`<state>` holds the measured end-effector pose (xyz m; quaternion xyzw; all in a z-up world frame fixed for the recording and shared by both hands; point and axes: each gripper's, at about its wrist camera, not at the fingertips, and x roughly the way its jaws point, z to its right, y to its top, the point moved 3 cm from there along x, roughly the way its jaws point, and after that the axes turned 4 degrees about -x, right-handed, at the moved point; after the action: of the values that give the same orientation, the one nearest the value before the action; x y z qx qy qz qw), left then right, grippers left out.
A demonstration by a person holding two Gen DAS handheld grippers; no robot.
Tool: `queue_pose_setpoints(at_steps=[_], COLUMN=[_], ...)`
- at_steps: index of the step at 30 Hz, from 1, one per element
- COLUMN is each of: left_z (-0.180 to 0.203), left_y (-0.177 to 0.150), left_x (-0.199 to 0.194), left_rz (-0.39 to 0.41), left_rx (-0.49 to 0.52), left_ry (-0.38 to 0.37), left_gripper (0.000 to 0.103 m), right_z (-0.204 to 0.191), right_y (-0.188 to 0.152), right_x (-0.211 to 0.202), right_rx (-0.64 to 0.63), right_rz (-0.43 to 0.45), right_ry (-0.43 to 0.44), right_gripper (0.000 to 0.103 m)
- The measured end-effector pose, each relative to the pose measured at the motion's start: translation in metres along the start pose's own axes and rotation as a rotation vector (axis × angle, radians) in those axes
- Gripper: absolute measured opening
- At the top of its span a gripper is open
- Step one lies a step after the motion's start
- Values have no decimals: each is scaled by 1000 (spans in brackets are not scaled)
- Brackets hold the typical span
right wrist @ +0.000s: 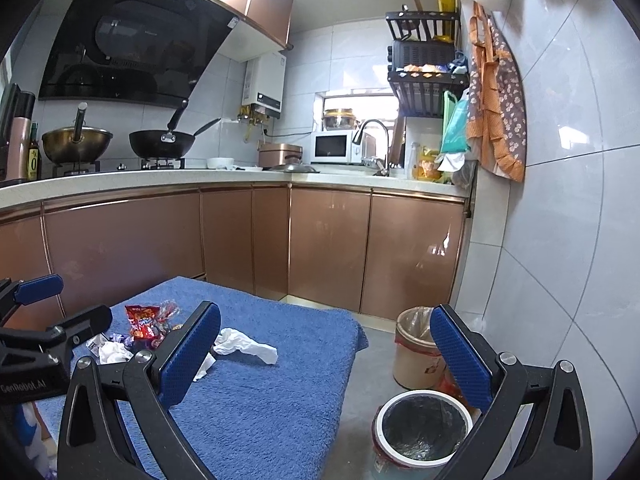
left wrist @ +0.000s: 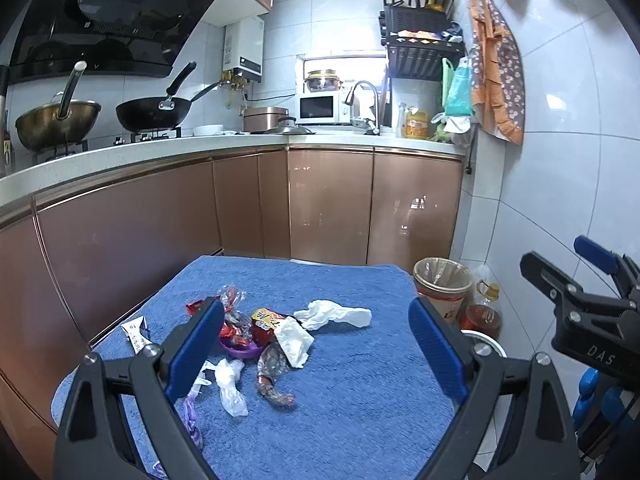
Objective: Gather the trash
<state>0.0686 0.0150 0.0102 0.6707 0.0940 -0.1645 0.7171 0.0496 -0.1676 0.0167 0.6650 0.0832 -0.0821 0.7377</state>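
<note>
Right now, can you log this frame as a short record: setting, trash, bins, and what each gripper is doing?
setting: kitchen, blue towel covering a low table
trash: wrappers, crumpled tissue and plastic scraps clustered on the towel
bins: white-rimmed bin with dark liner and tan bin, both on the floor right of the table
left gripper: open, empty, over the trash
right gripper: open, empty

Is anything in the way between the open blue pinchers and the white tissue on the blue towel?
Nothing visible blocks it. The white tissue lies alone on the blue towel, apart from the wrapper pile. Both the left gripper and right gripper are open and empty.
</note>
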Motion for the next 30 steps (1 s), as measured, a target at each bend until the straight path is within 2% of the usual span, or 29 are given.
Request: queue_pose_setpoints(at_steps=[8, 12, 16, 18, 22, 26, 30], left_z=[-64, -98, -128, -138, -158, -169, -172], left_y=[6, -10, -46, -65, -98, -121, -137], left_x=[-1, 4, 16, 21, 34, 47, 56], left_rz=[11, -53, -174, -233, -327, -395, -444], left_rx=[40, 52, 21, -4, -66, -112, -129], left_ry=[82, 106, 104, 97, 87, 29, -51], left_gripper=[94, 94, 93, 93, 92, 76, 72], right_z=[-13, -26, -47, -65, -106, -146, -180], right_y=[-10, -22, -37, -47, -70, -92, -108], right_x=[44, 80, 113, 128, 148, 163, 177], right_rx=[-26, -27, -41, -44, -65, -84, -94], right_rz=[-82, -152, -220, -261, -359, -463, -541], right_ry=[99, 166, 250, 316, 465, 591, 671], right_gripper=[101, 95, 87, 84, 70, 55, 54])
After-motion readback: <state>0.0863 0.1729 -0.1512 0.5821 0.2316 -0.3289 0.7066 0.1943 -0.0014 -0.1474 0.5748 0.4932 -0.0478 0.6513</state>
